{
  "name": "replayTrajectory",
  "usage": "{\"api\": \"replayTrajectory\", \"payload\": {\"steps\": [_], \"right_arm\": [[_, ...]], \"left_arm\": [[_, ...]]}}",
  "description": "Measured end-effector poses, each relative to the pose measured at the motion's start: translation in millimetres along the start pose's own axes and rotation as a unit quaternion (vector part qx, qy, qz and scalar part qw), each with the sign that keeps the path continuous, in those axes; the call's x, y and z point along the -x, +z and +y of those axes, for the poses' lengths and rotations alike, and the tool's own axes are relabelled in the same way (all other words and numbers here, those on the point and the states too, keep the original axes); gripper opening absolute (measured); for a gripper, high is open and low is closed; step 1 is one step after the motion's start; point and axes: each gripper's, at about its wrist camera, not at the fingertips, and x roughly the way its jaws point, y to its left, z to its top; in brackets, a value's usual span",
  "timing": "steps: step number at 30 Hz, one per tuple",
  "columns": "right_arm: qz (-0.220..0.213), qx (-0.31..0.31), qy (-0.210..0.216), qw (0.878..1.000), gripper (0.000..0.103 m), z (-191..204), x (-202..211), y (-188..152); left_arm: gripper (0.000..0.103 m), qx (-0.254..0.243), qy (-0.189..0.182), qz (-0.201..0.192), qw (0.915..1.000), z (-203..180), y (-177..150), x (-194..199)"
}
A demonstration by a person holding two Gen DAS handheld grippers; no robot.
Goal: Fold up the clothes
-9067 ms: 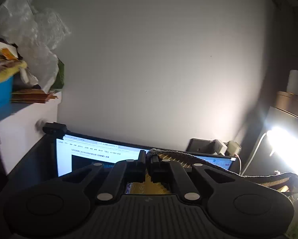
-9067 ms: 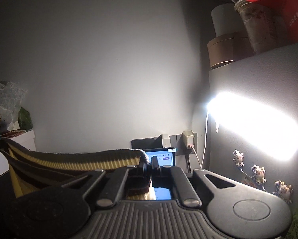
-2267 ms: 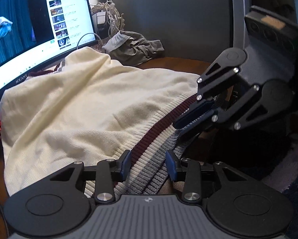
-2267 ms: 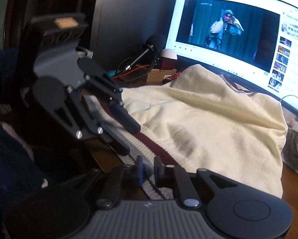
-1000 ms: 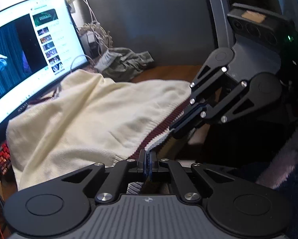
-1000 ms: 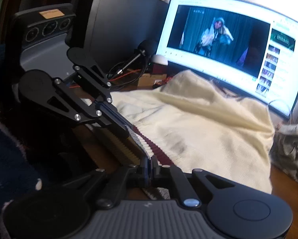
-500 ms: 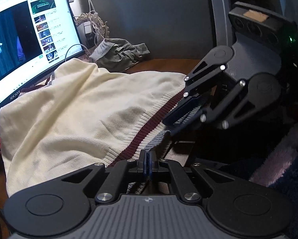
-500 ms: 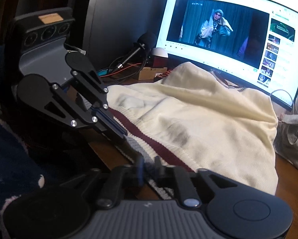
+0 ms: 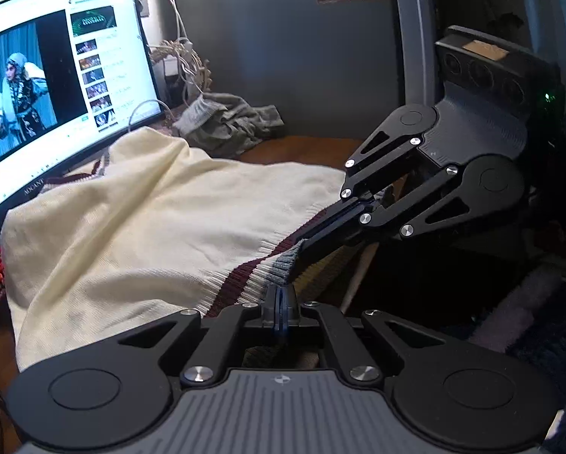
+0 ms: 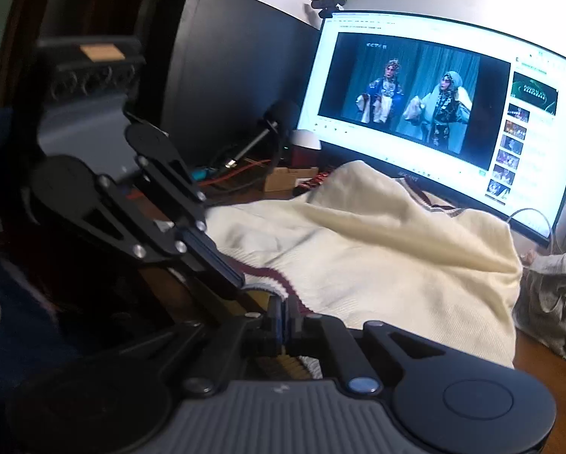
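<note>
Left gripper point(image 9: 281, 295) and right gripper point(image 10: 283, 312), side by side, each clamped on the striped ribbed hem point(image 9: 260, 272) at the desk edge point(image 9: 358, 276). The cream sweater point(image 9: 150, 219) spreads ahead across the desk toward the curved monitor point(image 10: 434, 113); grey garment point(image 9: 226, 121) beyond.

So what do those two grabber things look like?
Both are black plastic. The left gripper and right gripper each have two thin fingers with blue pads, flat linkage bars with silver screws, two round discs and a ribbed grey base. The right one's body shows three round holes, a tan sticker and a tiny green light. No cables show on them.
</note>
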Motion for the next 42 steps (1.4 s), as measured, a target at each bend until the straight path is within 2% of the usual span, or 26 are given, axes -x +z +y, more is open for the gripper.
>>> {"api": "replayTrajectory", "payload": {"steps": [4,7,9,11,13,18,19,21,24,26,29,32,34,36,37,39,42], "right_arm": [[0.039,0.006,0.006,0.999,0.000,2.6,-14.1,-10.7],[0.048,-0.014,0.014,0.999,0.000,-1.4,-17.8,-12.0],[0.051,-0.036,0.022,0.998,0.002,-6.2,-20.5,-12.2],[0.052,-0.062,0.038,0.996,0.009,-11.4,-21.6,-12.5],[0.052,-0.084,0.053,0.994,0.013,-14.2,-19.8,-13.4],[0.033,-0.126,0.072,0.989,0.013,-19.9,-1.2,-17.0],[0.026,-0.137,0.068,0.988,0.013,-23.8,2.4,-17.5],[0.014,-0.156,0.058,0.986,0.013,-31.4,9.2,-18.7],[0.019,-0.162,-0.001,0.987,0.013,-40.0,9.3,-24.2],[0.032,-0.168,-0.024,0.985,0.013,-45.3,7.5,-31.3],[0.033,-0.176,-0.033,0.983,0.011,-49.4,11.2,-40.4],[0.026,-0.187,-0.034,0.981,0.011,-53.1,16.7,-47.9],[0.023,-0.197,-0.035,0.979,0.011,-53.5,17.3,-49.3],[0.023,-0.196,-0.038,0.980,0.012,-51.7,17.9,-49.5],[0.023,-0.196,-0.039,0.980,0.012,-51.2,17.6,-49.5],[0.021,-0.203,-0.038,0.978,0.012,-52.3,17.8,-50.5],[0.018,-0.210,-0.038,0.977,0.012,-54.0,17.1,-51.6]], "left_arm": [[0.008,-0.028,0.013,0.019,0.9993,-8.8,-6.7,-3.0],[0.010,-0.031,0.019,0.017,0.9992,-7.2,-8.0,-0.5],[0.018,-0.016,0.021,0.017,0.9995,0.5,-7.5,-1.3],[0.022,0.007,0.019,0.014,0.9997,10.4,-6.0,-2.2],[0.022,0.030,0.018,0.011,0.9993,20.8,-4.5,-3.4],[0.021,0.087,0.037,0.013,0.9954,42.9,-1.8,-11.5],[0.020,0.099,0.037,0.014,0.9943,47.0,-2.9,-13.9],[0.006,0.125,0.025,0.023,0.9916,54.1,-7.1,-18.5],[0.006,0.149,0.010,0.035,0.9882,60.2,-16.3,-19.6],[0.006,0.158,0.004,0.035,0.9868,63.1,-22.6,-15.4],[0.006,0.177,-0.009,0.033,0.9835,67.6,-32.5,-3.9],[0.006,0.188,-0.001,0.031,0.9817,69.1,-38.9,11.9],[0.007,0.166,0.025,0.024,0.9855,63.4,-39.1,26.1],[0.009,0.120,0.059,0.022,0.9907,52.3,-35.5,38.2],[0.012,0.091,0.072,0.023,0.9929,45.2,-33.9,42.2],[0.031,0.040,0.087,0.030,0.9949,33.1,-32.5,45.6],[0.032,-0.012,0.107,0.050,0.9929,21.7,-36.1,44.3]]}}
